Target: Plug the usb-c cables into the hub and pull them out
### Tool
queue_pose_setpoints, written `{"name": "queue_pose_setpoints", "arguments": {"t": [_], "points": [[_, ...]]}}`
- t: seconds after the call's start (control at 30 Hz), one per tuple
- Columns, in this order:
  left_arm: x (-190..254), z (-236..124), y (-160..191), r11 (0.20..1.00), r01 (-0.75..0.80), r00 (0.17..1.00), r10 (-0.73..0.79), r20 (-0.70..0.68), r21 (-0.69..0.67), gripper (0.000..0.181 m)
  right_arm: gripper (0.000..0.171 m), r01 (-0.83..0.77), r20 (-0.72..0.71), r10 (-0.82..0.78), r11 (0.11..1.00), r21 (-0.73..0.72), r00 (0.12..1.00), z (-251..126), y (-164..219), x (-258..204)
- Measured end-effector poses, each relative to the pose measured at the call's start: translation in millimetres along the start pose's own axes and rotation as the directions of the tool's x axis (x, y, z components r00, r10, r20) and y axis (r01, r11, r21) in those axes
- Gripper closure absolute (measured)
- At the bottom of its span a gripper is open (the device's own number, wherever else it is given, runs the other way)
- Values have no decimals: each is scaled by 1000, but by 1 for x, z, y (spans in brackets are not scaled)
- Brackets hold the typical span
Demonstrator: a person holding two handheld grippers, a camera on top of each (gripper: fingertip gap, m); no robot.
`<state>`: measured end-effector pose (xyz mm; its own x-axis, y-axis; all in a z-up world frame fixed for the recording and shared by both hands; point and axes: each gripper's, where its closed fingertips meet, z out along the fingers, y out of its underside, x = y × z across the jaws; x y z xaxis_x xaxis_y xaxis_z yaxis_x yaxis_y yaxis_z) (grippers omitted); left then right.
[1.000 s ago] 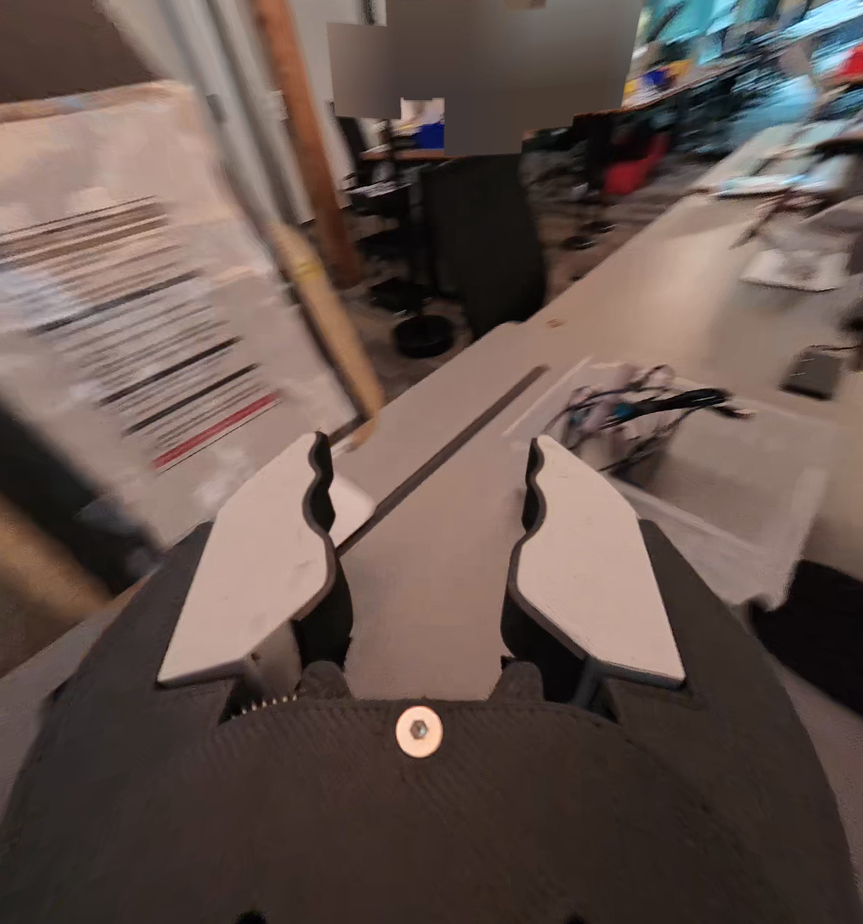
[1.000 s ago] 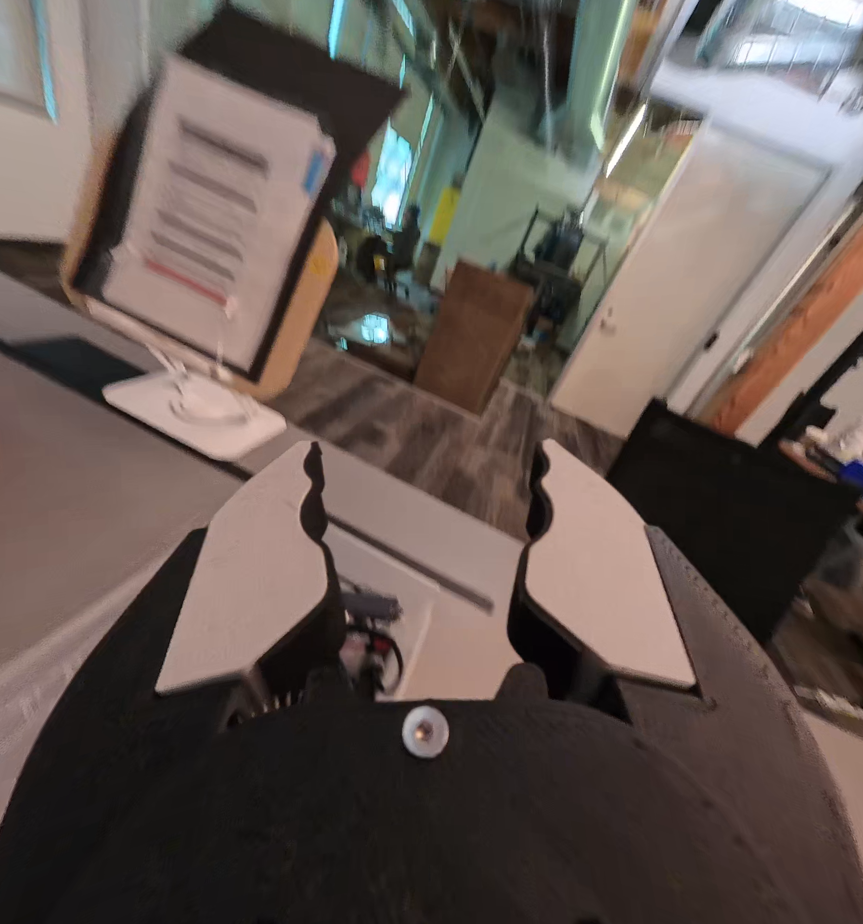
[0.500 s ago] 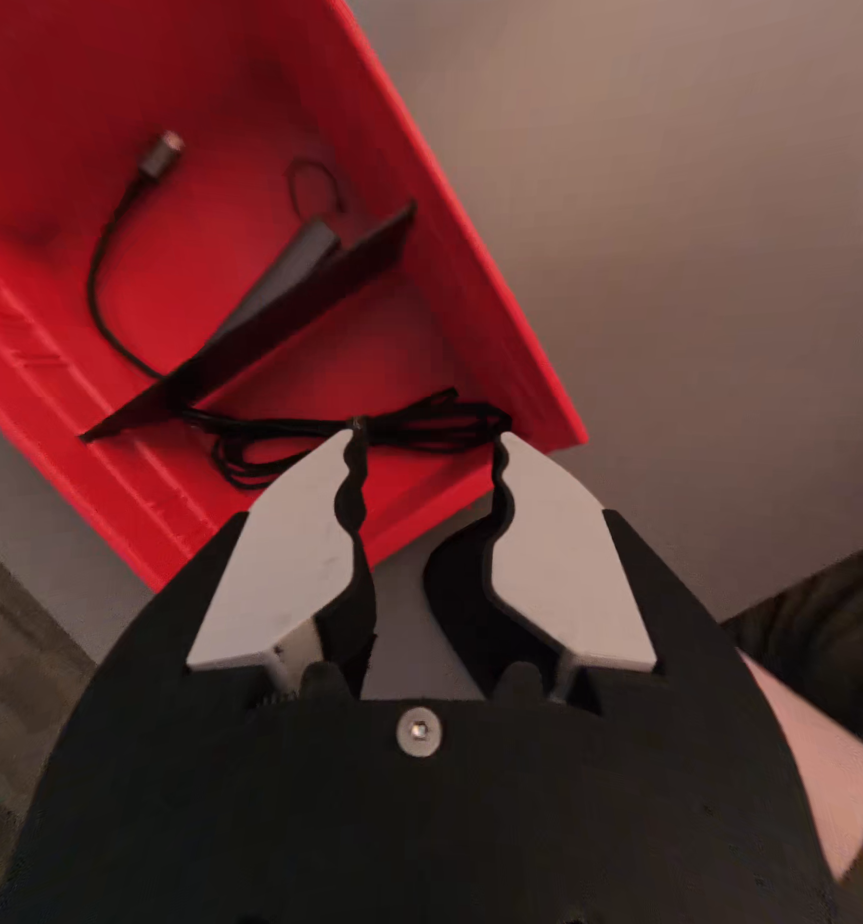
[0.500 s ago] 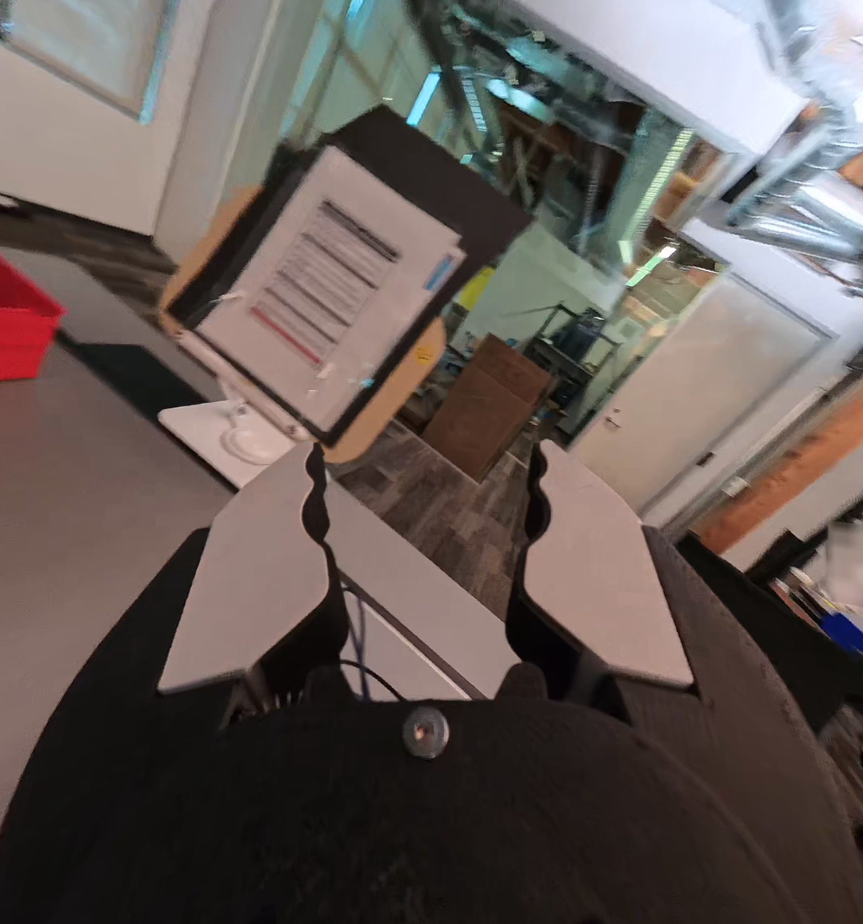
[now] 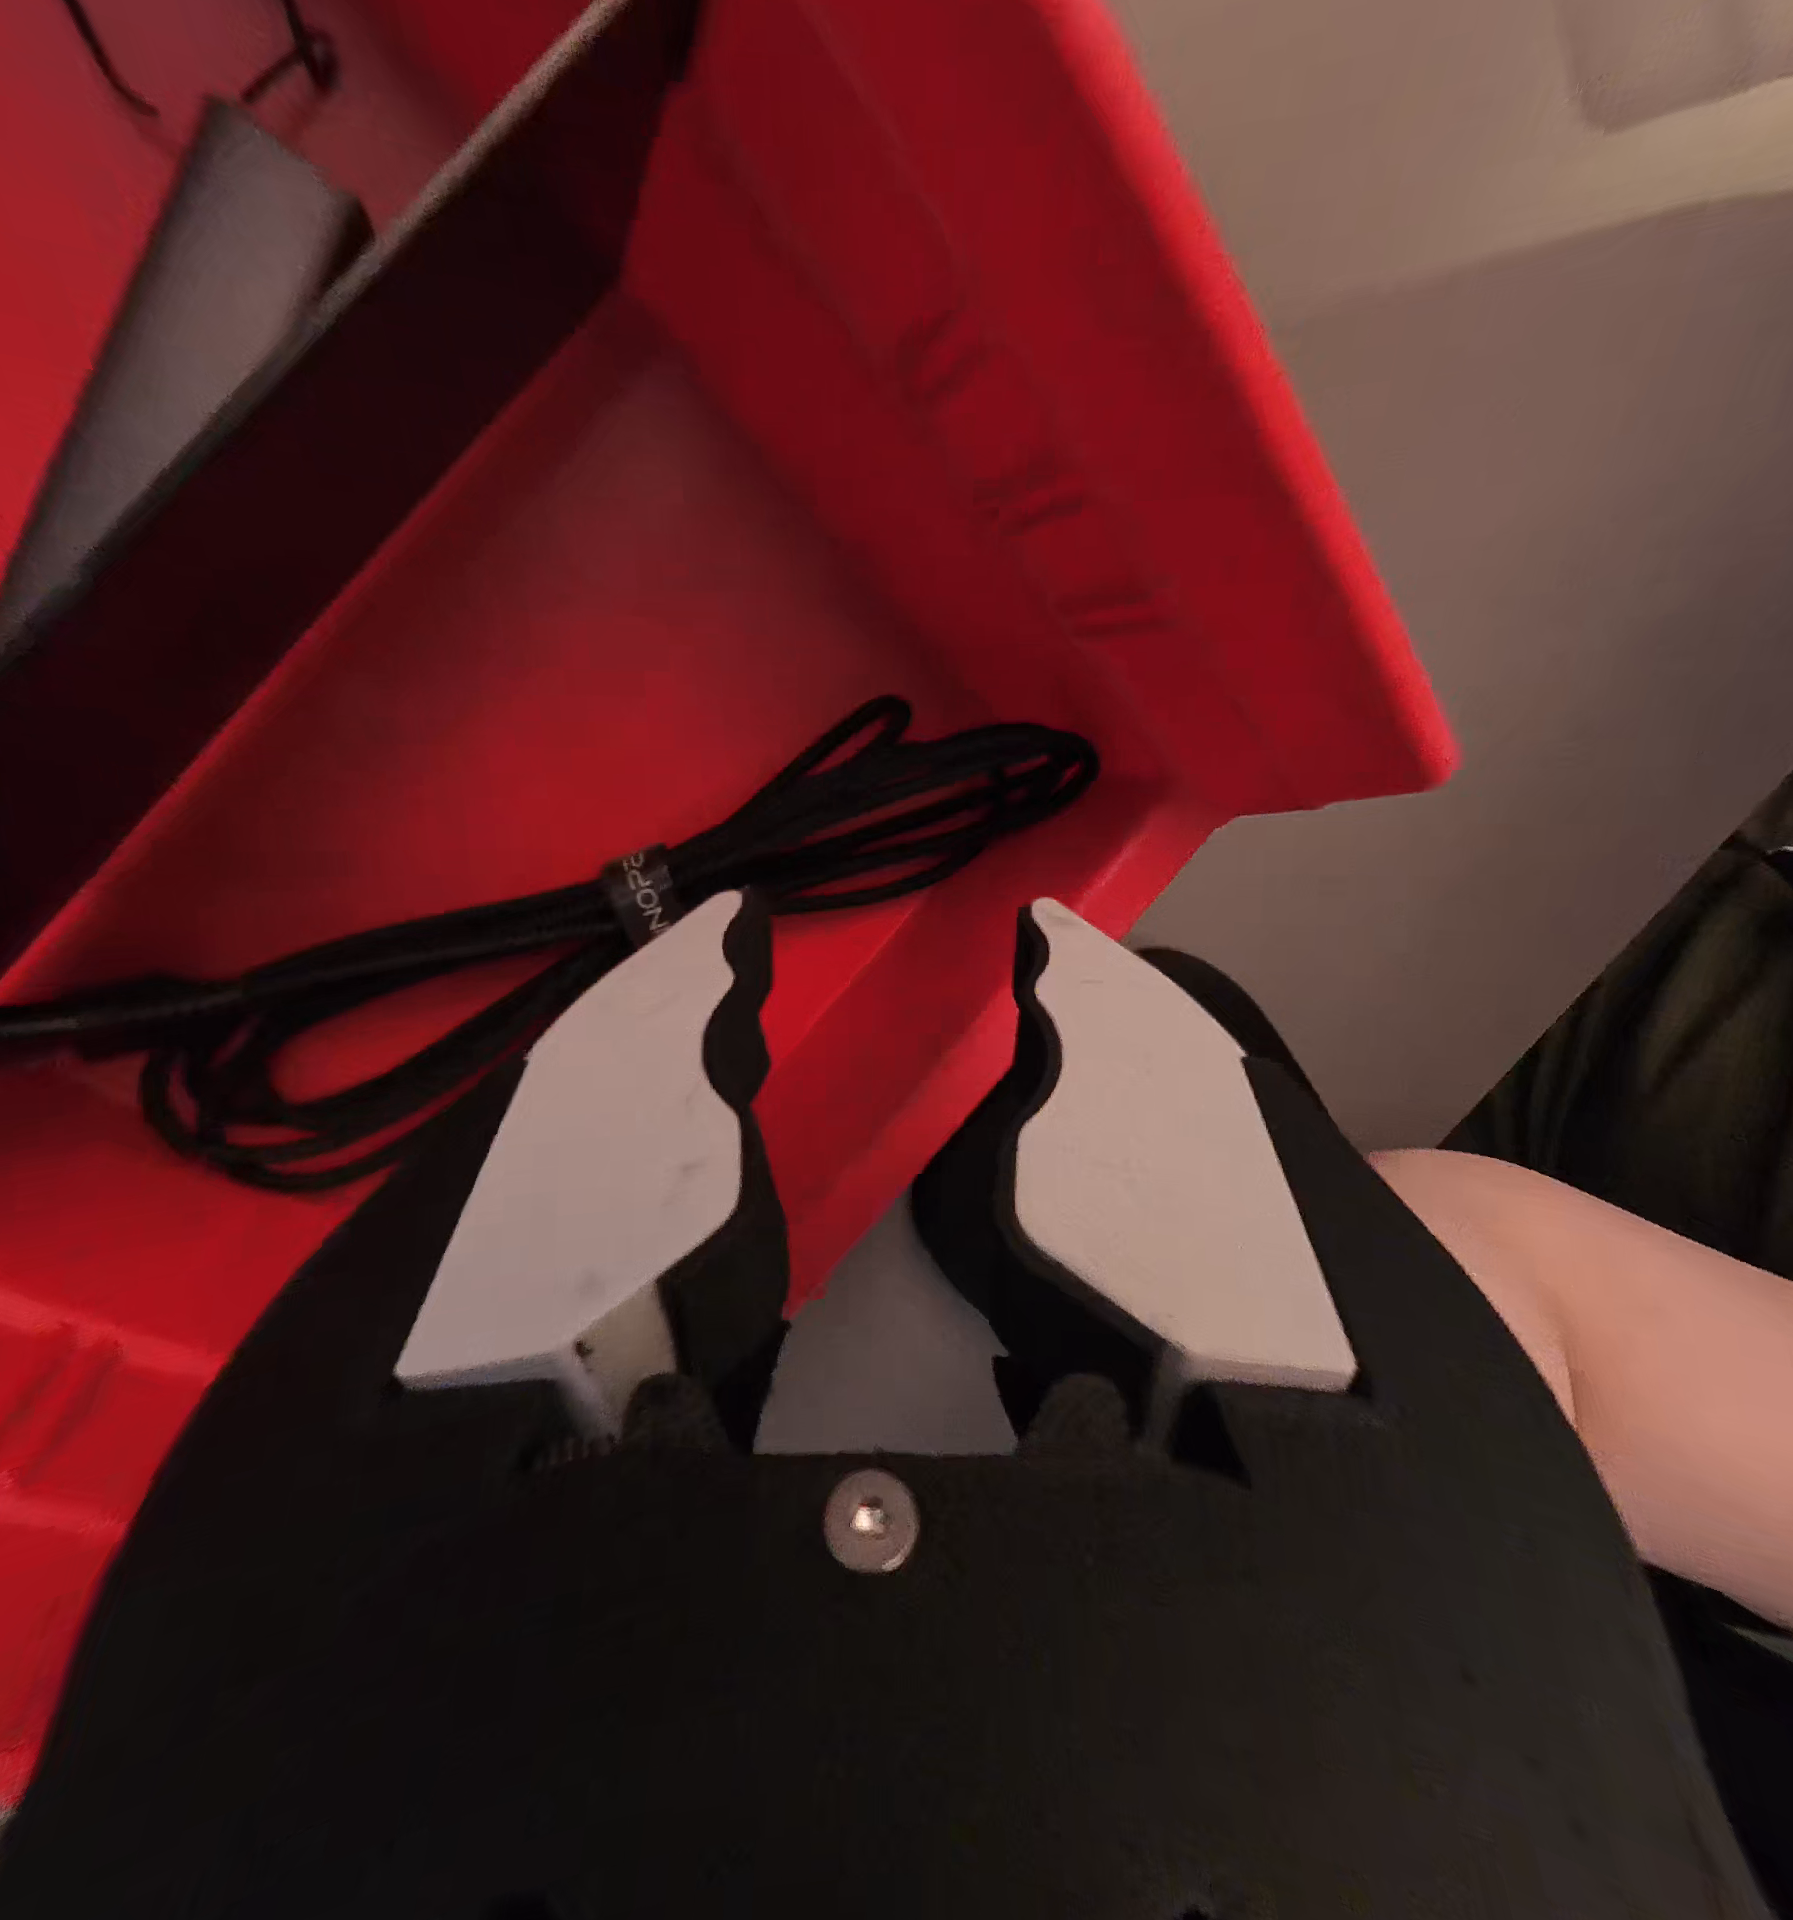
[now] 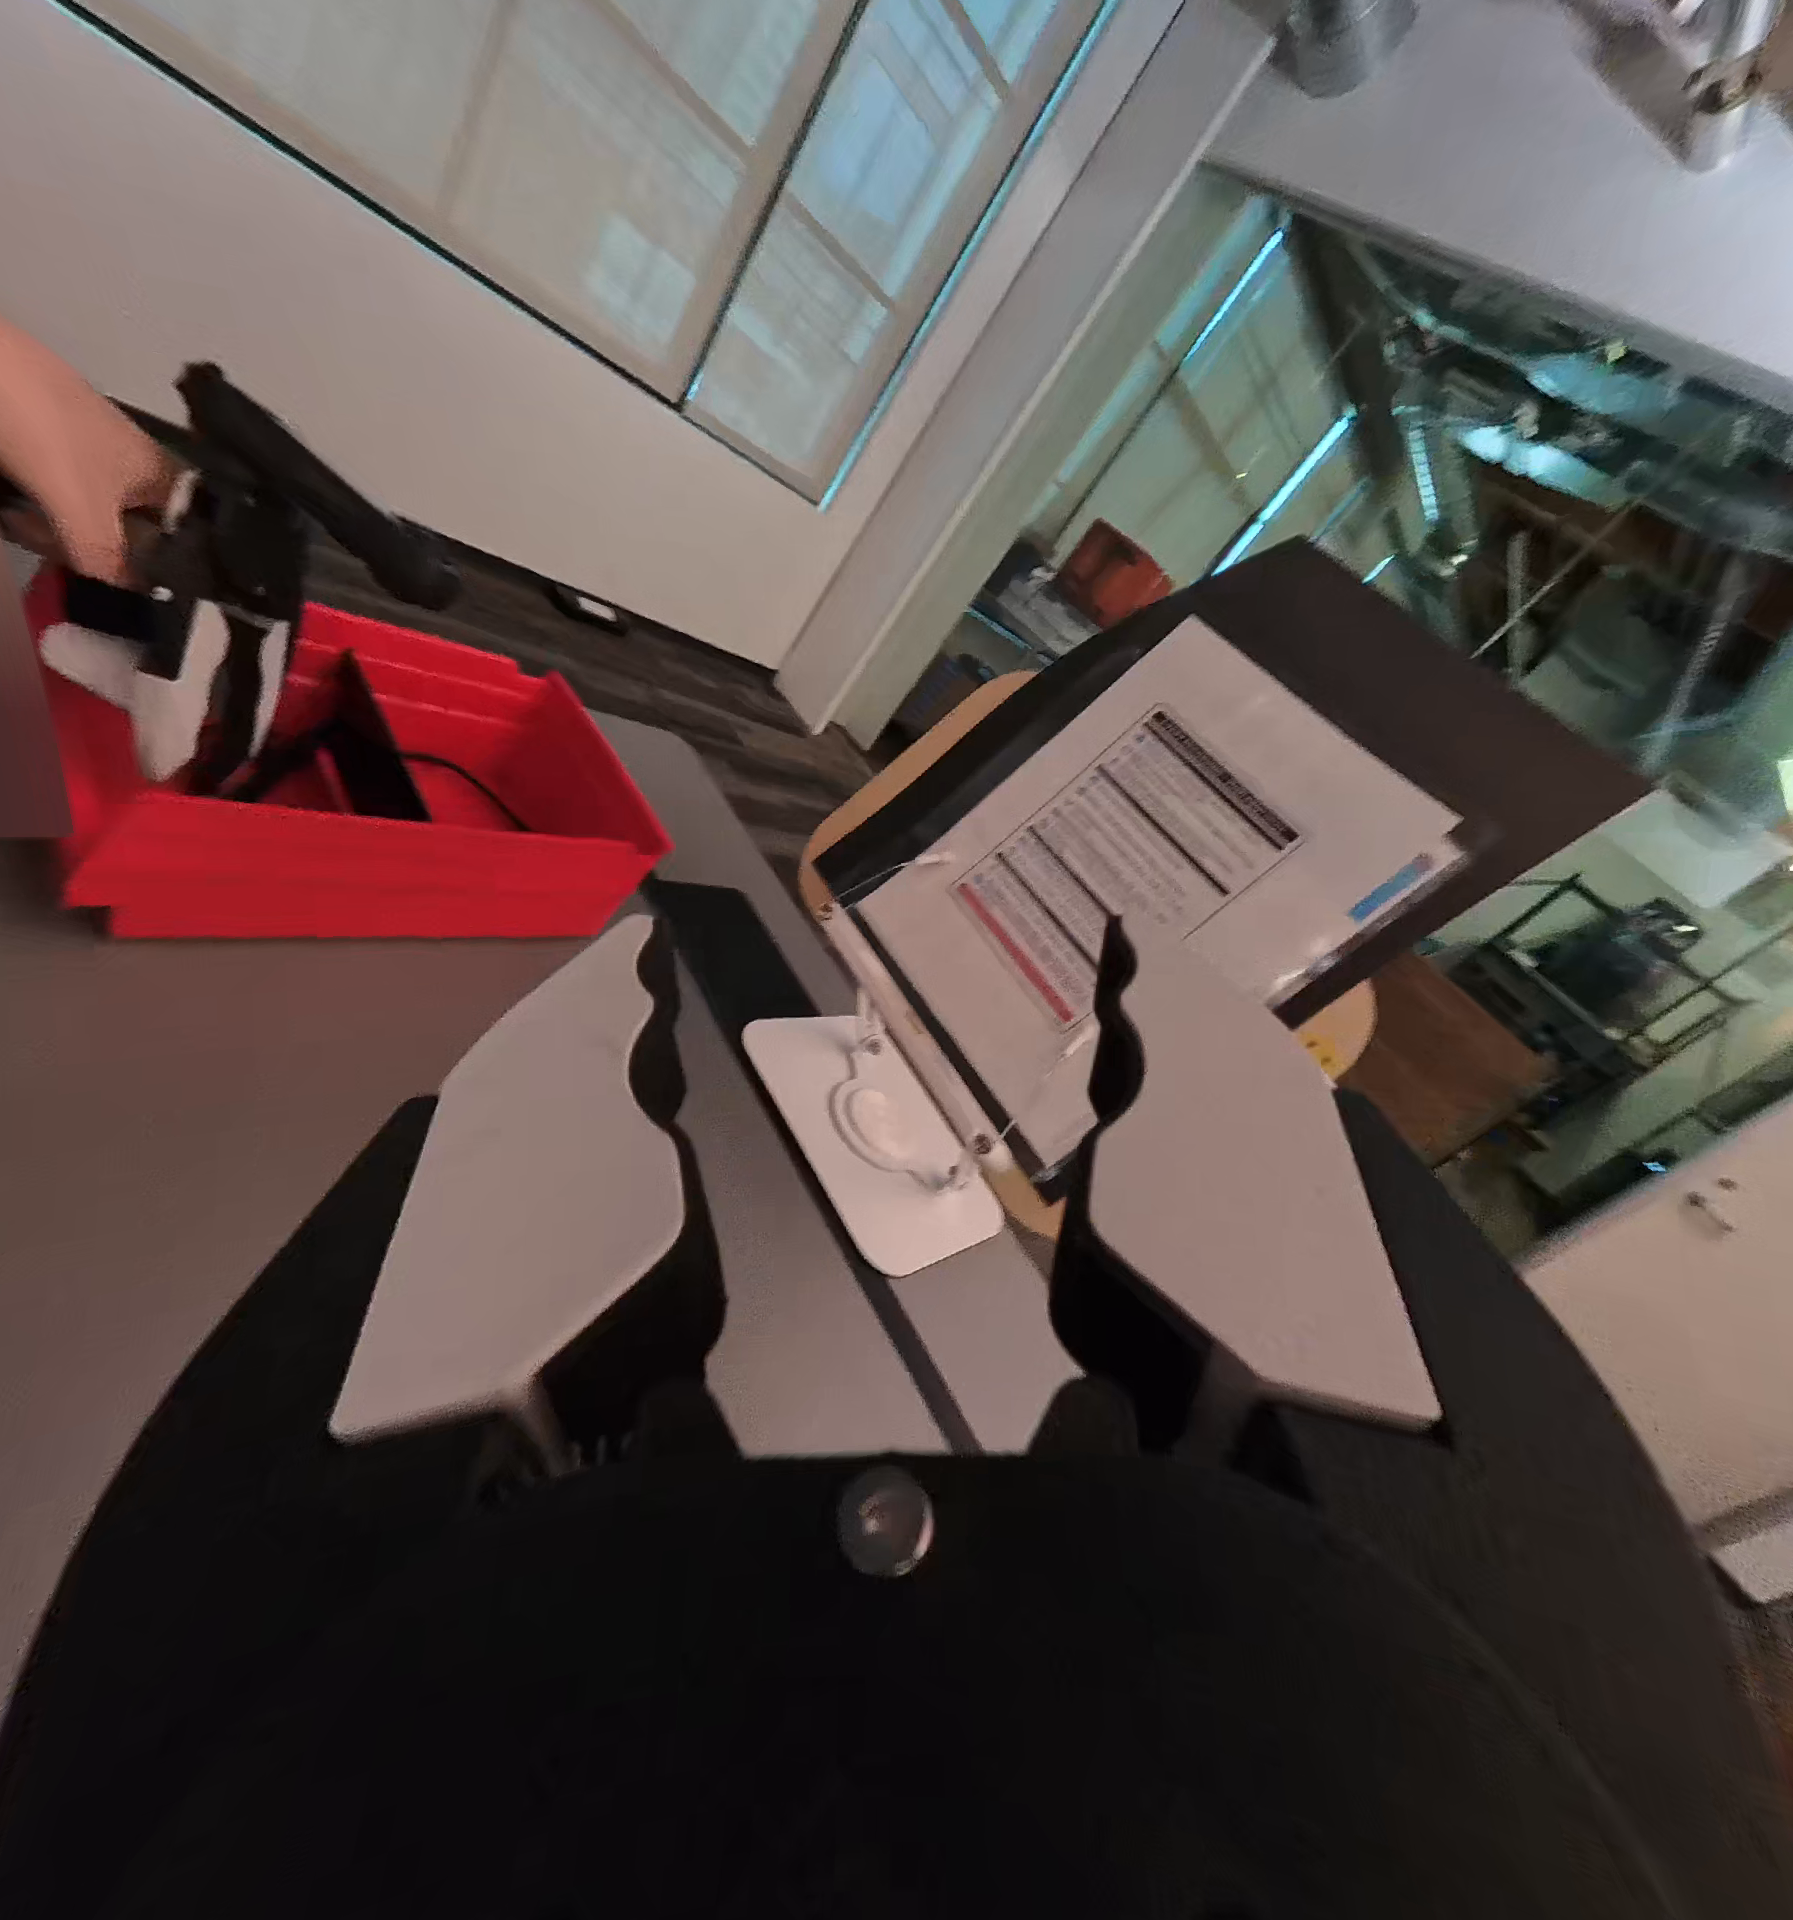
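A red bin holds a coiled black cable bundle tied with a black strap. A black divider crosses the bin, and a grey flat device lies beyond it. My left gripper hovers over the bin's near corner, just short of the bundle. It is partly open with nothing between its pads. In the right wrist view the left gripper hangs over the bin. My right gripper is wide open and empty above the grey table.
A sign board on a white stand stands at the table's far edge, ahead of the right gripper. A person's arm is at the right of the left gripper. Office floor and a glass wall lie beyond the table.
My left gripper swung from facing across the table to pointing down into the red bin, narrowed its jaws and came closer to the cable bundle. My right gripper tilted and stayed open.
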<state>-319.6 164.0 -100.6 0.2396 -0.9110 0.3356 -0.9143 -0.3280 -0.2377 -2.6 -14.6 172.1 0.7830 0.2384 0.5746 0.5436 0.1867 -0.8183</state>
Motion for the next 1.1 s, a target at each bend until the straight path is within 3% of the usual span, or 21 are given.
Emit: {"name": "queue_pose_setpoints", "arguments": {"t": [0.17, 0.33, 0.63, 0.87, 0.97, 1.1], "points": [[-7, 16, 3, 999, -24, 999, 23, -44, -30, 138, 94, -78, 47, 78, 997, 7, 996, -12, 13, 5], [-8, 31, -5, 987, -157, 987, 156, -47, -19, 148, 97, -139, 79, 132, 987, 77, 988, -23, 5, 9], [-9, 47, -8, 976, -213, 974, 208, -94, -50, 154, 98, -94, 127, 84, 992, 78, 988, -28, 5, -1], [-7, 39, -9, 968, -250, 964, 246, -100, -31, 160, 97, -68, 137, 59, 995, 69, 989, -27, 8, -4], [1, 24, -18, 961, -275, 956, 277, -93, 31, 166, 97, -69, 126, 59, 995, 72, 990, -29, 8, -1], [16, -18, -42, 917, -316, 943, 331, -24, 245, 173, 98, -71, 108, 62, 994, 83, 992, -34, 7, 3]]}}
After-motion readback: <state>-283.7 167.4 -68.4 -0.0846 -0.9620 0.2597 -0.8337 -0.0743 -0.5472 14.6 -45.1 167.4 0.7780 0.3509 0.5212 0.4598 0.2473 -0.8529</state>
